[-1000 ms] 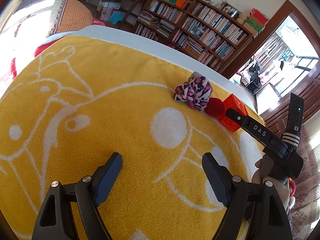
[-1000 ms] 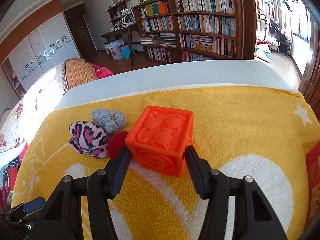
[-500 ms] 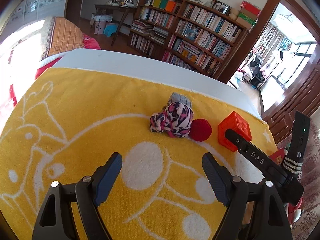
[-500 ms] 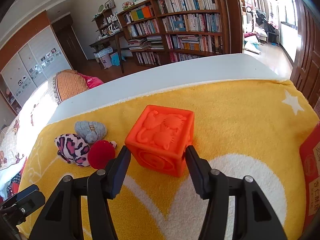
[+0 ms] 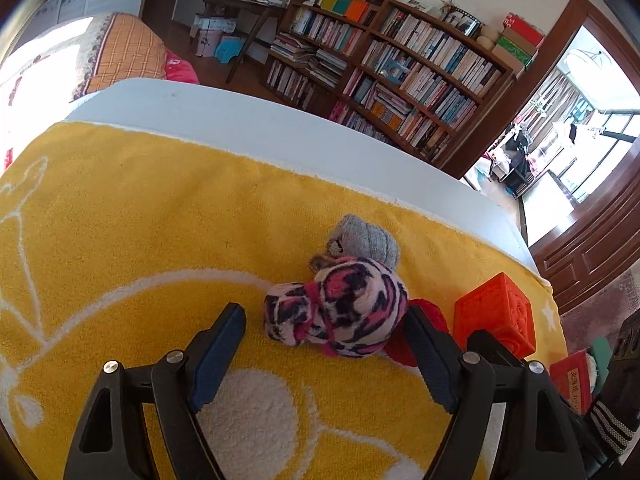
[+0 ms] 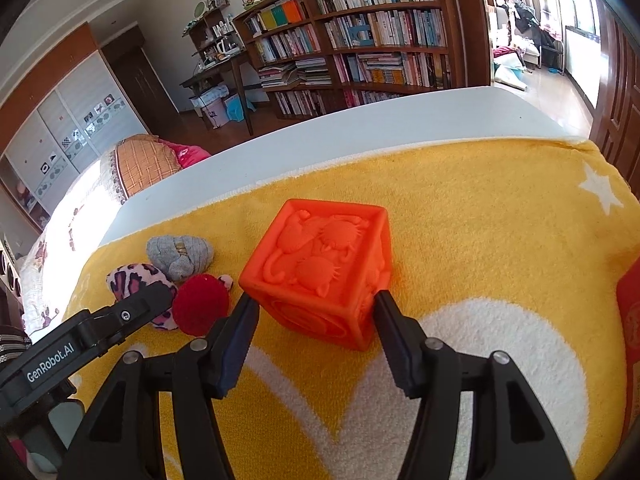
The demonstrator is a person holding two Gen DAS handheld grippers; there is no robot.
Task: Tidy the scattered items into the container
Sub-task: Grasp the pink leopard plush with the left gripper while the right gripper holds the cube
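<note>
An orange embossed cube (image 6: pixel 320 272) sits between the fingers of my right gripper (image 6: pixel 316 312), which is shut on it just above the yellow towel (image 6: pixel 500 240). The cube also shows in the left wrist view (image 5: pixel 496 316). My left gripper (image 5: pixel 324 328) is open, its fingers on either side of a pink leopard-print sock ball (image 5: pixel 340 308). A grey sock ball (image 5: pixel 366 240) lies just behind it. A red pom-pom (image 6: pixel 200 310) lies between the sock ball and the cube.
A red box (image 5: pixel 570 380) stands at the towel's right edge, also at the right edge of the right wrist view (image 6: pixel 630 320). The white table edge (image 5: pixel 240 120) runs behind the towel. A bookshelf (image 5: pixel 400 80) and a bed (image 5: pixel 120 52) are beyond.
My left gripper has moved forward and to the right until its open fingers flank the leopard-print sock ball. My right gripper stays shut on the orange cube.
</note>
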